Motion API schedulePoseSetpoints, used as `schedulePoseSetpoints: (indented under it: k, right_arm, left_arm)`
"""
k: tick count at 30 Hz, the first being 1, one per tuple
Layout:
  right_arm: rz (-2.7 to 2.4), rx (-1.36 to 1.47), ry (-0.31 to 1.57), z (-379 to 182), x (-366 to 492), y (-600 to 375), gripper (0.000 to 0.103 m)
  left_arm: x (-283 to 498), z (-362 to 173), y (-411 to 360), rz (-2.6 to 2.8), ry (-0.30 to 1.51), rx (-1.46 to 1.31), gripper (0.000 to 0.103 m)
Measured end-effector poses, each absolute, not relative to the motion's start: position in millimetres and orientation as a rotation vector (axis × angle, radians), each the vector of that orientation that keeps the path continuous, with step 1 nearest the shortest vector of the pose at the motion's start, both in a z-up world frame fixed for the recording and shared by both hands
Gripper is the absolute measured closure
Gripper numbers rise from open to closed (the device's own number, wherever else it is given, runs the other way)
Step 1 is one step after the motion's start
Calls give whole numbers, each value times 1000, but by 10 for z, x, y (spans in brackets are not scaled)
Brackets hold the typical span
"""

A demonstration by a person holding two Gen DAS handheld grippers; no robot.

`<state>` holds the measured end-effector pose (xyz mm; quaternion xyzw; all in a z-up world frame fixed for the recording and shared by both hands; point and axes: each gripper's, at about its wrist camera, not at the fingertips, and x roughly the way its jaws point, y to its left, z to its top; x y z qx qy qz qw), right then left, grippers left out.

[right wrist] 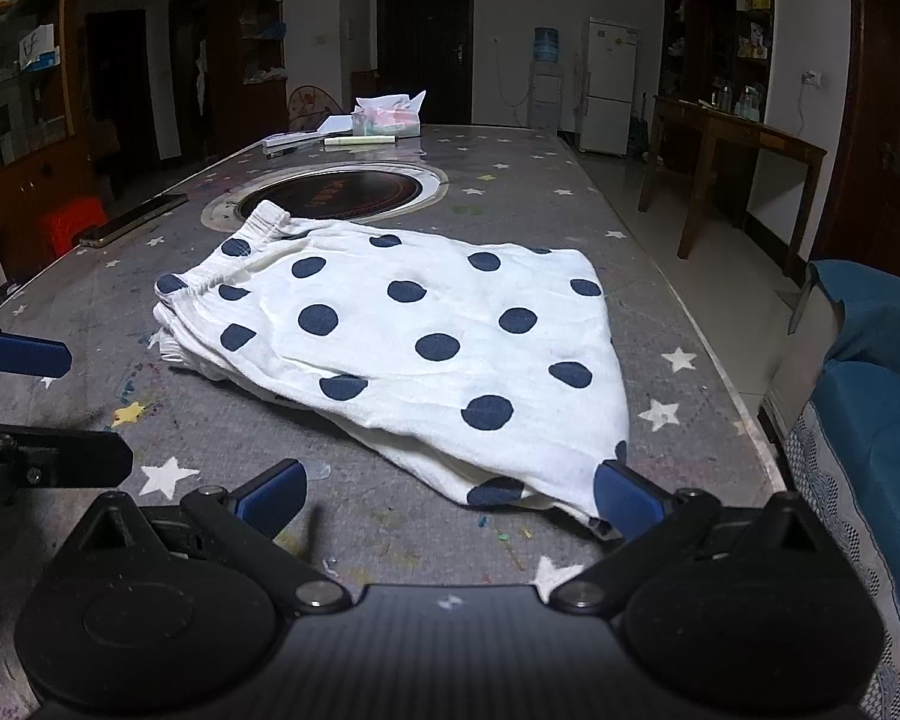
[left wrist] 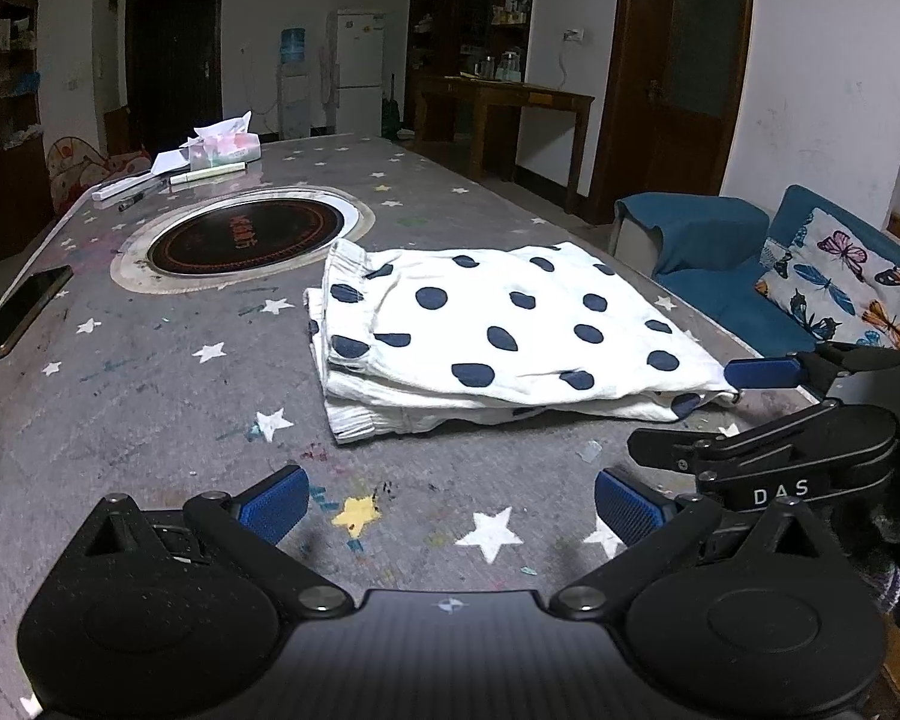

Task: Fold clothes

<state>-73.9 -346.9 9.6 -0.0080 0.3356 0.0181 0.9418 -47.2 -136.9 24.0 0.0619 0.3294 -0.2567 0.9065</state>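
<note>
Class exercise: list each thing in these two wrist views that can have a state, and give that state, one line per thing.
Polka-dot garment: folded in layers, lying flat on the table.
Left gripper: open, holding nothing, above the table.
Right gripper: open, one finger beside the garment's near corner.
Phone: lying flat, screen dark.
Tissue pack: open, tissue sticking up.
Far dark door: shut.

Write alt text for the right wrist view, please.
A folded white garment with dark blue dots lies on a grey star-patterned table. The open right hand-held gripper hovers at its near corner, holding nothing. Behind the garment sit a round black burner and a phone.
</note>
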Motion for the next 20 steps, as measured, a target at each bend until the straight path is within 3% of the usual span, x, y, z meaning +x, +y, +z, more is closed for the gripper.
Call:
schedulePoseSetpoints:
  k: [20]
  right_arm:
    - [25, -10, 682, 91, -664, -3491, 0]
  left_arm:
    - [-319, 193, -1401, -512, 689, 143, 0]
